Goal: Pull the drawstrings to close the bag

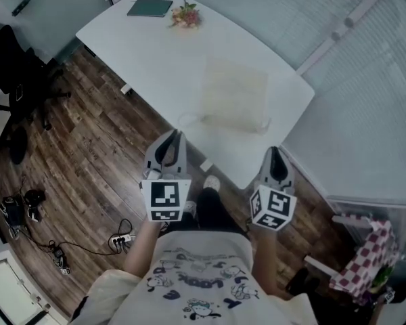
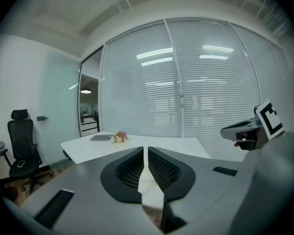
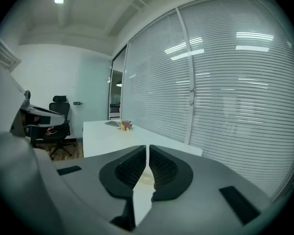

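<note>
A pale cream drawstring bag [image 1: 234, 92] lies flat on the white table [image 1: 155, 53], near its front end. Thin strings [image 1: 189, 118] trail from the bag's near edge toward me. My left gripper [image 1: 178, 135] hangs just short of the table's near edge, left of the bag, jaws shut and empty. My right gripper [image 1: 274, 153] hovers off the table's near right corner, also shut with nothing in it. In the left gripper view the jaws [image 2: 145, 153] meet with the tabletop beyond; the right gripper view shows its jaws [image 3: 148, 153] closed the same way.
A dark green notebook [image 1: 149, 8] and a small bunch of flowers [image 1: 185, 16] sit at the table's far end. A black office chair [image 1: 17, 80] stands left on the wood floor, with cables [image 1: 61, 249] lying near. Window blinds [image 1: 365, 100] line the right side.
</note>
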Demonstrator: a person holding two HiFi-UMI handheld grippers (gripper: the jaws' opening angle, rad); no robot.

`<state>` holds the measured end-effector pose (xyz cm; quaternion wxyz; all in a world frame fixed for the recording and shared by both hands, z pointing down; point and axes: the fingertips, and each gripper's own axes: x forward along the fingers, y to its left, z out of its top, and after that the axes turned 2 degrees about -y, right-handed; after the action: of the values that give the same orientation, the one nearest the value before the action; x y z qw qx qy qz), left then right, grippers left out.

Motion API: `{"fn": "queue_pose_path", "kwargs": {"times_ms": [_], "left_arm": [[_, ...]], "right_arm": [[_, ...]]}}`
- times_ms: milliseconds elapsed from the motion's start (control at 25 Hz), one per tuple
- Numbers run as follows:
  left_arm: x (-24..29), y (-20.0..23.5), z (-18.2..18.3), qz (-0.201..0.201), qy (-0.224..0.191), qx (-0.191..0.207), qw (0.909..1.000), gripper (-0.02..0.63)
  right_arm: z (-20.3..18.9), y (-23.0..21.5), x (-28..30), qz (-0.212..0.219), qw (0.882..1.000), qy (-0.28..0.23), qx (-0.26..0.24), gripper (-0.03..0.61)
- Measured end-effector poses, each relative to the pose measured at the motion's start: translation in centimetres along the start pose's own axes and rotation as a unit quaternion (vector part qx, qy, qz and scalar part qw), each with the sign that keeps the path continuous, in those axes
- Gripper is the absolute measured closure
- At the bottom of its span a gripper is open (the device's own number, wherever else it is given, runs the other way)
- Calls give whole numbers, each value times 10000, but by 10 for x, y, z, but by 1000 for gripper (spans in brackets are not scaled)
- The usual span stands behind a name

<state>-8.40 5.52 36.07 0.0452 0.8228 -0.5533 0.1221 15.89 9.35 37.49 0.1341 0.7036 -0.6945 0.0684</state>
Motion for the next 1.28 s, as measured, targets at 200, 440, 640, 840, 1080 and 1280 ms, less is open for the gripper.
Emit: {"fn": "queue_pose_path", "kwargs": {"times_ms": [200, 440, 640, 840, 1080, 1280], "left_arm": [[46, -5, -1, -59, 266, 70, 9996, 566], [82, -17, -20, -234, 712, 244, 9969, 514], [95, -31, -45, -485, 1143, 419, 9914, 468], [109, -41, -68, -875, 1565, 738, 9810, 434], [138, -49, -80, -1522, 1686, 1020, 9685, 387], [161, -46, -107, -2211, 2136, 1480, 9400, 360]], "right_arm": [[-13, -13, 46, 726, 9965, 392, -128, 563], [-44, -22, 84, 1552, 9817, 985, -495, 563], [-60, -24, 104, 1855, 9723, 1262, -656, 562], [-77, -22, 119, 2074, 9599, 1623, -961, 426], [-96, -12, 139, 2429, 9379, 2090, -1327, 384], [-121, -6, 153, 3066, 8870, 2762, -2073, 359]]}}
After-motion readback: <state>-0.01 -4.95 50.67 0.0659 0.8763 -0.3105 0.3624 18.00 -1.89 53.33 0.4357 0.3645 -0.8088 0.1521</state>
